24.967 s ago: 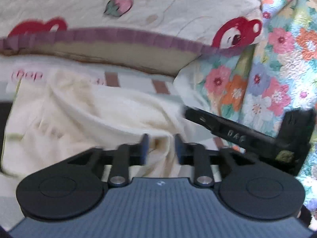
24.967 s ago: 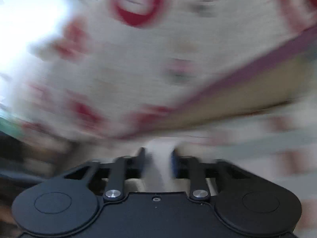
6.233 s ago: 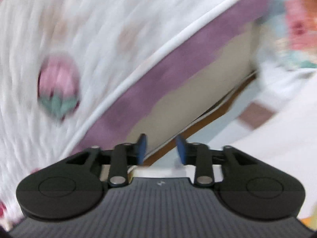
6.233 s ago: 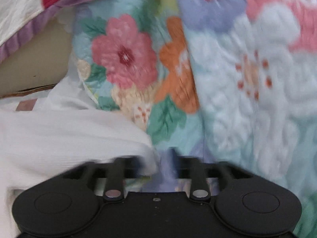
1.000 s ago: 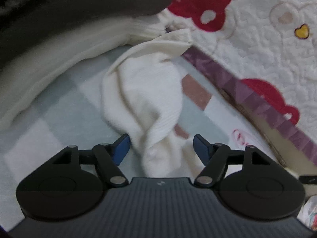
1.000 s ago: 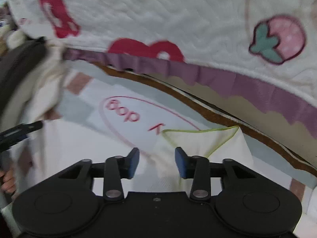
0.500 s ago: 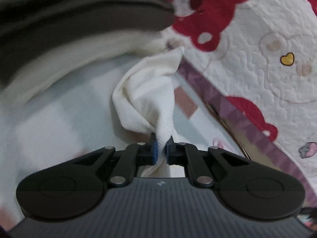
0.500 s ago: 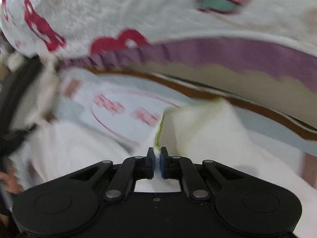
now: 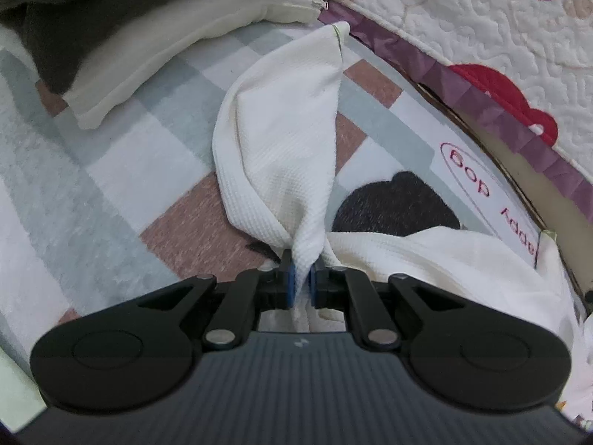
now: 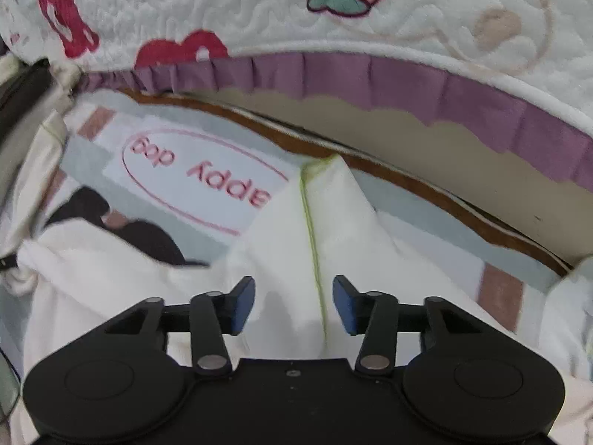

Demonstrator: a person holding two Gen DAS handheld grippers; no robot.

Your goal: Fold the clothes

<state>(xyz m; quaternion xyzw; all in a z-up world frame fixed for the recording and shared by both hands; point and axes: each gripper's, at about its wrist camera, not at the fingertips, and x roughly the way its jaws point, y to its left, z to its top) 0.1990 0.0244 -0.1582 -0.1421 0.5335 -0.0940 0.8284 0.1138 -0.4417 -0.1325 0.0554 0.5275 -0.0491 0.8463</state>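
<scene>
- On a checked mat [image 9: 111, 170] of pale grey, white and brown squares lies a cream-white waffle-knit garment [image 9: 281, 141], part bunched and part lifted.
- In the left wrist view a long fold of it rises from the pinch point and runs away from the camera, tapering to a corner with a thin green edge near the purple frill. Its long axis points away and slightly right.
- The rest of the garment [image 10: 318, 230] spreads low to the right, and its lower part is hidden behind the gripper bodies in both views. Its overall shape cannot be made out.
- The left gripper [image 9: 301, 285] has its blue-padded fingers closed together on the base of that raised fold.
- The right gripper [image 10: 293, 304] has its fingers spread wide apart, holding nothing. A peaked fold with a green seam line sits between and beyond them; whether the pads touch cloth cannot be told.
- A black printed shape [image 9: 396, 211] on the mat is partly covered by the garment.
- A red oval with lettering [image 10: 200, 181] is printed on the mat, cut off by cloth.
- A white quilted bedcover with red bears and a purple frill [image 10: 370, 74] borders the mat's far side.
- A dark grey and cream folded pile [image 9: 111, 26] sits at the upper left, cropped by the frame.
</scene>
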